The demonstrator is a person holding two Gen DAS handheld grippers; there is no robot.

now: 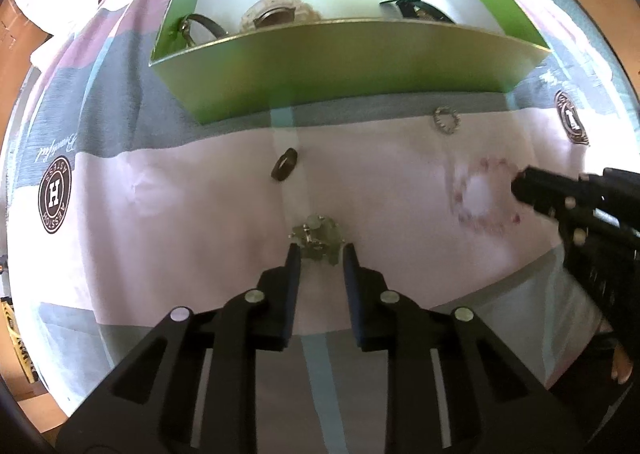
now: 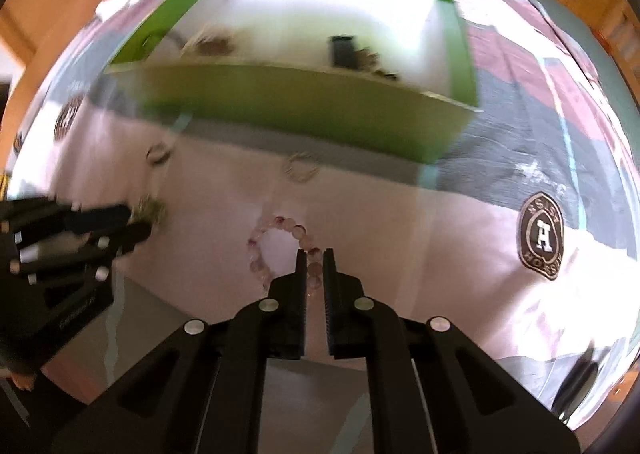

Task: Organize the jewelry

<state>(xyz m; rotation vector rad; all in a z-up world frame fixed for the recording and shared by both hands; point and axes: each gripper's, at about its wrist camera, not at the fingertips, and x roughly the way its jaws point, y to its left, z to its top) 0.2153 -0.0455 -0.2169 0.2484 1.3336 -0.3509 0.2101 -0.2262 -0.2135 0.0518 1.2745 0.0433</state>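
Note:
My left gripper (image 1: 318, 250) is open, its fingertips on either side of a pale green bead cluster (image 1: 318, 236) lying on the pink cloth. My right gripper (image 2: 314, 256) is narrowly closed around one side of a pink bead bracelet (image 2: 276, 238); it also shows in the left wrist view (image 1: 480, 193). A dark ring (image 1: 284, 164) and a silver chain ring (image 1: 447, 120) lie on the cloth in front of the green box (image 1: 340, 65). The box holds several pieces, among them a clear beaded bracelet (image 1: 276, 13).
The striped pink and grey bedsheet (image 1: 160, 193) with round logo prints covers the surface. The right gripper body (image 1: 580, 213) enters the left view from the right. Wooden floor shows at the edges. The right wrist view is motion-blurred.

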